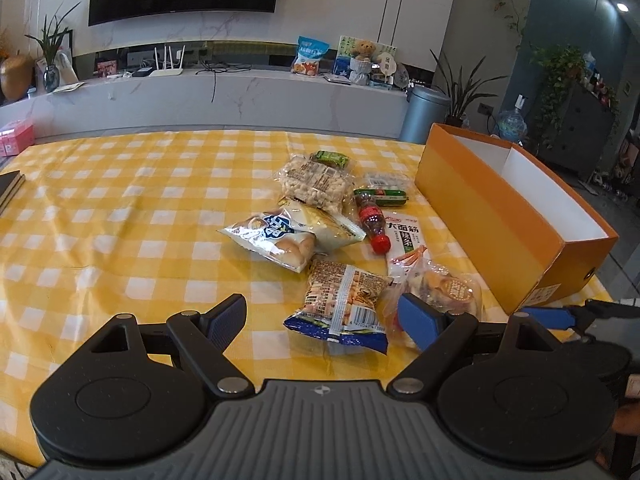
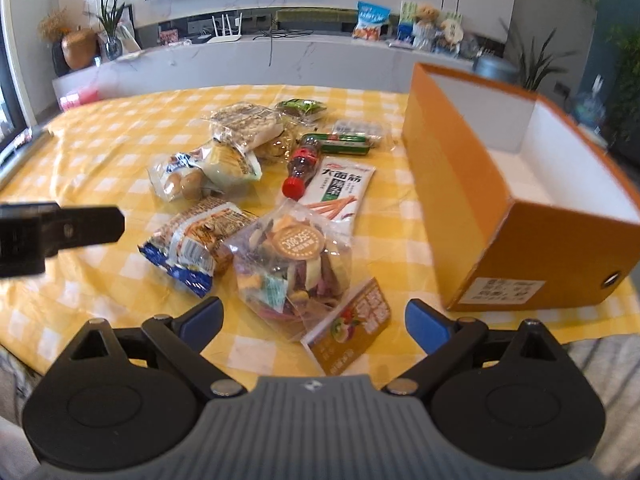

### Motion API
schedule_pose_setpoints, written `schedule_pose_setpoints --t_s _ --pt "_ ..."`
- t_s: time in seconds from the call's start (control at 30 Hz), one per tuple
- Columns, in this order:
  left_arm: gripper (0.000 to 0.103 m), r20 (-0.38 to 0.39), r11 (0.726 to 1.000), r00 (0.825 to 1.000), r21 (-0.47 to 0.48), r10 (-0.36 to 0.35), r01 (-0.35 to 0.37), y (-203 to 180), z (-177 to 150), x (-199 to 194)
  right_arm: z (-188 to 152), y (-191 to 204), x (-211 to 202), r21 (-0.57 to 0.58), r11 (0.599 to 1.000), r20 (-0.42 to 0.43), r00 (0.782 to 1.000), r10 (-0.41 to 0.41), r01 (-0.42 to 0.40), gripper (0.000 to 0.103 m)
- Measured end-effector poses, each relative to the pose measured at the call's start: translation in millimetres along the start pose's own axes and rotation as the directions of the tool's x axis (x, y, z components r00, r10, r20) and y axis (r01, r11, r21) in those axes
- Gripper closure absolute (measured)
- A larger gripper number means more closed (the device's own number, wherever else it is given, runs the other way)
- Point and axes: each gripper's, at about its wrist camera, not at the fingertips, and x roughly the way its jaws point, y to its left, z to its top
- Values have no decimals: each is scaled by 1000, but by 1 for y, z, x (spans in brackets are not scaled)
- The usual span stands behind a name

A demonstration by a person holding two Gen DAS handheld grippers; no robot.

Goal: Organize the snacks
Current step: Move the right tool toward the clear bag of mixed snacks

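Observation:
A pile of snacks lies on the yellow checked tablecloth [image 1: 120, 220]: a clear bag of mixed dried fruit [image 2: 292, 264], a blue-edged nut pack [image 1: 344, 300], a bread bag [image 1: 272, 236], a small cola bottle [image 1: 372, 220], a white spicy-strip pack [image 2: 340, 188], a puffed snack bag [image 1: 316, 180]. An open, empty orange box [image 1: 504, 220] stands to their right. My left gripper [image 1: 324, 316] is open and empty in front of the nut pack. My right gripper [image 2: 316, 320] is open and empty, its fingers either side of the dried fruit bag's near end.
A green sausage pack [image 1: 384, 196] and a small green bar [image 1: 330, 158] lie at the pile's far side. Dark books [image 1: 10, 190] sit at the table's left edge. Beyond the table stand a TV counter [image 1: 200, 96] and a bin [image 1: 426, 112].

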Motion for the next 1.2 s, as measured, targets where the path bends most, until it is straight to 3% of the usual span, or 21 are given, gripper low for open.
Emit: schedule_pose_setpoints --t_s 0.1,0.17,0.3,0.63,0.87,0.93,1.2 --pt "3 -29 1000 1000 -21 -4 4 6 -1 8 7 2 5 4 998 35 997 64 -64 8" --pt "3 -49 999 999 -35 -20 18 11 0 12 13 8 12 -56 994 35 995 94 -92 4" --pt "3 -53 998 997 -48 -50 48 20 1 13 23 10 32 -138 980 -83 988 131 -142 3" --pt "3 -64 998 997 -58 -30 26 25 1 17 38 10 74 -205 972 -169 982 82 -116 3" --pt "3 -70 998 997 -54 -18 14 23 0 17 40 -1 79 -141 981 -175 979 106 -131 3" --pt "3 -65 998 998 -57 -17 13 24 1 15 39 0 74 -137 983 -161 982 100 -122 13" --pt "3 -70 997 997 -74 12 -18 29 2 15 30 -7 57 -32 999 -189 982 31 -38 17"
